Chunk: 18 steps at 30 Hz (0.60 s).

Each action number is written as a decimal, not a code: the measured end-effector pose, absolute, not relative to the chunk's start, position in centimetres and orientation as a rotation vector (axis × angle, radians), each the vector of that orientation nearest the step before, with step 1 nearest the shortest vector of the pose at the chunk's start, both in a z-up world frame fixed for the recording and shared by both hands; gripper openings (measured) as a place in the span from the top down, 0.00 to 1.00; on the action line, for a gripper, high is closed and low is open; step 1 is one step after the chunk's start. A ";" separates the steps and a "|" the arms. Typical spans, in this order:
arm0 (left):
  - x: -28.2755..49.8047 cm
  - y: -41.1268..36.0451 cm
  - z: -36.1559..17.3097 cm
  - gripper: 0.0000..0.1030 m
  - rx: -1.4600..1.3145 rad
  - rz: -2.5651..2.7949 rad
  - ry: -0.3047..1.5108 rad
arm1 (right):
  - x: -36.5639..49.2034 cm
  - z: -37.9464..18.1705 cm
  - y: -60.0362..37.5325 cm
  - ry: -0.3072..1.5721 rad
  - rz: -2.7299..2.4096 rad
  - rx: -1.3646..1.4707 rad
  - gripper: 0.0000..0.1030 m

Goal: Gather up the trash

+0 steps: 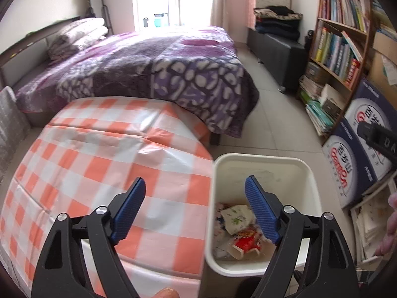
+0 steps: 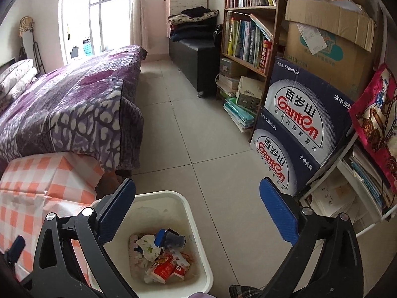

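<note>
A white plastic trash bin (image 1: 263, 164) stands on the tiled floor beside a table with an orange-and-white checked cloth (image 1: 104, 164). In it lies trash: a crumpled paper cup (image 1: 235, 218) and a red-and-white wrapper (image 1: 245, 244). My left gripper (image 1: 196, 201) is open and empty, held above the table edge and the bin. In the right wrist view the bin (image 2: 196, 226) holds the same wrapper (image 2: 163, 269) and a blue-and-dark item (image 2: 171, 239). My right gripper (image 2: 197, 207) is open and empty above the bin's right side.
A bed with a purple patterned quilt (image 1: 153, 74) lies behind the table. A bookshelf (image 2: 248, 32), stacked Ganten water boxes (image 2: 297, 129), a cardboard box (image 2: 330, 42) and a white rack with papers (image 2: 347, 196) line the right wall. A dark bench (image 2: 193, 52) stands further back.
</note>
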<state>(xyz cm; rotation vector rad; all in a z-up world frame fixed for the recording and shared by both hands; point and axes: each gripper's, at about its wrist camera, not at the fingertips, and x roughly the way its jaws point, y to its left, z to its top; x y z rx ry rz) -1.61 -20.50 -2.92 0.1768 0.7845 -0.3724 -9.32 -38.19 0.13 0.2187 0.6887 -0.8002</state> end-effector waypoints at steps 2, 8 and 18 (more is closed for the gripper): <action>-1.6 -19.4 -3.0 0.15 0.173 -0.327 0.757 | -9.2 0.0 -37.2 0.687 -0.793 0.197 0.07; -1.3 -16.6 -4.0 0.12 0.205 -0.217 0.730 | -8.9 -0.7 -34.2 0.680 -0.767 0.144 0.07; -0.8 -11.7 -4.8 0.12 0.214 -0.130 0.735 | -7.7 -2.9 -29.1 0.729 -0.700 0.045 0.07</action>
